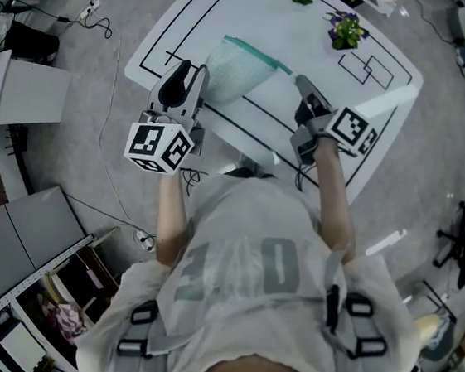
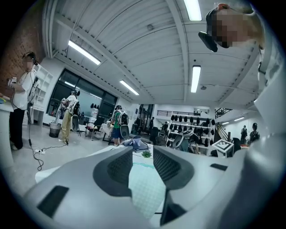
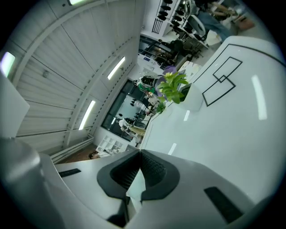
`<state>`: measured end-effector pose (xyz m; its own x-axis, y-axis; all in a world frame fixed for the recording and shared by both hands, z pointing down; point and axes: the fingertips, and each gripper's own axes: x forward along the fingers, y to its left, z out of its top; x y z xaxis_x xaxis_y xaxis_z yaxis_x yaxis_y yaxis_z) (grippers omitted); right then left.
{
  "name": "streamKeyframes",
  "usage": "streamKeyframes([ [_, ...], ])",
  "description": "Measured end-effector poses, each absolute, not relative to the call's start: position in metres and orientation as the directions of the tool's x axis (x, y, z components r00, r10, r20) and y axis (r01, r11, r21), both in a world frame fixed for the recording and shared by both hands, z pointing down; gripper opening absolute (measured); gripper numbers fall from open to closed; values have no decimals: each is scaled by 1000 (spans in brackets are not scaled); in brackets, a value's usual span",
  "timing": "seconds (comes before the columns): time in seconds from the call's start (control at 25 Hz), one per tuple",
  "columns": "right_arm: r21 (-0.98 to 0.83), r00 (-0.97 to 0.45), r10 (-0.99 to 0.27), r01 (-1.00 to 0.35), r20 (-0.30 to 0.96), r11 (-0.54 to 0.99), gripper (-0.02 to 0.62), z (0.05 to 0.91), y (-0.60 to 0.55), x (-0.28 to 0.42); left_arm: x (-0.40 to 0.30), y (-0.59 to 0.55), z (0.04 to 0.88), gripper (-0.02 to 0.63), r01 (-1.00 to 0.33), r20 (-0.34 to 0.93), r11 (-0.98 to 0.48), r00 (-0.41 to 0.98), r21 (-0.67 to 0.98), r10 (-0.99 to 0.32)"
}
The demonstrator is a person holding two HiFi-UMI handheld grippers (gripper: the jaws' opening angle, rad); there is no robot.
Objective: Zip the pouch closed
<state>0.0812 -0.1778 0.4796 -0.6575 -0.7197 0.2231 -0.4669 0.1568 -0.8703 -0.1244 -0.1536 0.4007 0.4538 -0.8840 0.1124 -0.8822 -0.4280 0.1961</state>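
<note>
— On the tabletop point(image 1: 261, 9), where was the pouch point(image 1: 239, 72)?

— Flat, near the front edge, its teal zipper point(image 1: 260, 53) along the far side. The left hand-held gripper point(image 2: 142, 153) stood with its jaws apart. The pouch's mesh corner lay between them, but the pads weren't pressing on it.

— And the right hand-held gripper point(image 3: 139, 156)?

— Jaws together, meeting at the tips, with nothing I could make out between them. In the head view it sat just beside the zipper's right end. Whether it touched the pull, I couldn't tell.

— So what could have gone wrong?

— Mainly, the pouch was unanchored. If the right one tugged at the zipper while the left jaws stood open, I'd have expected the whole pouch to slide across the smooth tabletop instead of the slider travelling.

— Anything else?

— The closed right jaws would have had to part to take the small pull, and a miss could have pinched mesh or nudged the pouch away. Limp mesh could also have bunched under the slider and jammed it. The plant point(image 1: 346, 29) stood well apart, so I judged it no hazard.
</note>
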Motion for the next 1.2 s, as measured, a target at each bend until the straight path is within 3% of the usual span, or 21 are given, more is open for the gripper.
streamKeyframes([
  [0.32,-785,-512,-756,-619,408,-5,11,536,-178,114,-122,-157,406,123,-879,127,-433,461,200,-878],
  [0.56,-726,-434,-765,-684,477,-65,11,556,-175,129,-121,-158,407,123,-879,127,-431,460,206,-879],
  [0.76,-554,-295,-717,-819,632,-151,12,579,-169,145,-122,-157,406,123,-880,125,-427,457,206,-881],
  [0.88,-485,-235,-722,-860,651,-157,15,577,-170,151,-124,-158,404,123,-886,116,-417,445,203,-888],
  [0.92,-486,-225,-737,-860,637,-158,57,574,-173,152,-125,-159,403,123,-887,113,-414,441,202,-890],
  [0.96,-492,-219,-753,-856,621,-157,174,569,-176,153,-126,-160,403,123,-889,111,-411,438,202,-892],
  [1.0,-495,-214,-766,-855,606,-153,221,565,-179,154,-127,-160,403,123,-890,110,-407,434,204,-894],
  [1.2,-420,-137,-845,-901,518,-112,229,524,-191,165,-137,-161,395,123,-909,70,-358,379,212,-923],
])
